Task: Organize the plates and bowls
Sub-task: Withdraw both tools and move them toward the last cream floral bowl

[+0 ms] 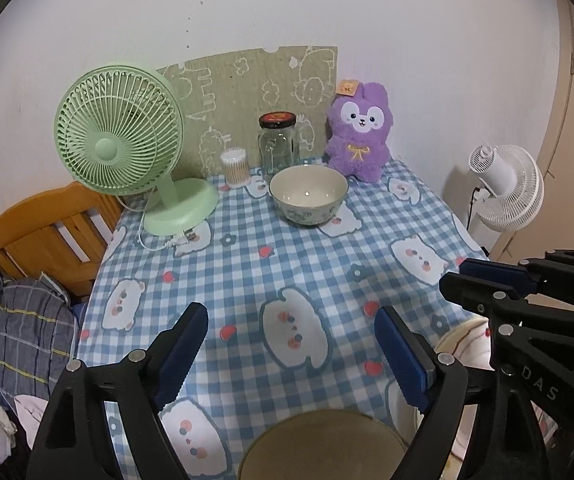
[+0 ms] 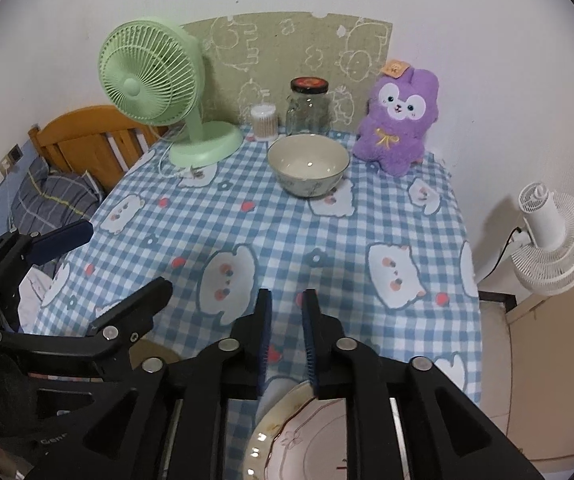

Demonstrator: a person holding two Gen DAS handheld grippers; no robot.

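A cream bowl (image 1: 307, 194) (image 2: 307, 170) with a patterned outside stands at the far side of the checked tablecloth, in front of a glass jar. My left gripper (image 1: 291, 354) (image 2: 107, 270) is open wide, with nothing between its pads. Just below it, at the near table edge, is a round brown bowl (image 1: 319, 446), whose rim (image 2: 155, 354) also shows in the right wrist view. My right gripper (image 2: 287, 340) (image 1: 461, 278) has its jaws a narrow gap apart with nothing between them. It hangs over the rim of a white plate (image 2: 287, 436) (image 1: 465, 338) with pink flowers.
Along the far wall stand a green desk fan (image 1: 127, 148), a cotton swab tub (image 1: 235, 168), a black-lidded glass jar (image 1: 278, 144) and a purple plush toy (image 1: 361, 136). A wooden bed head (image 1: 47, 236) is left of the table, a white fan (image 1: 507, 188) right.
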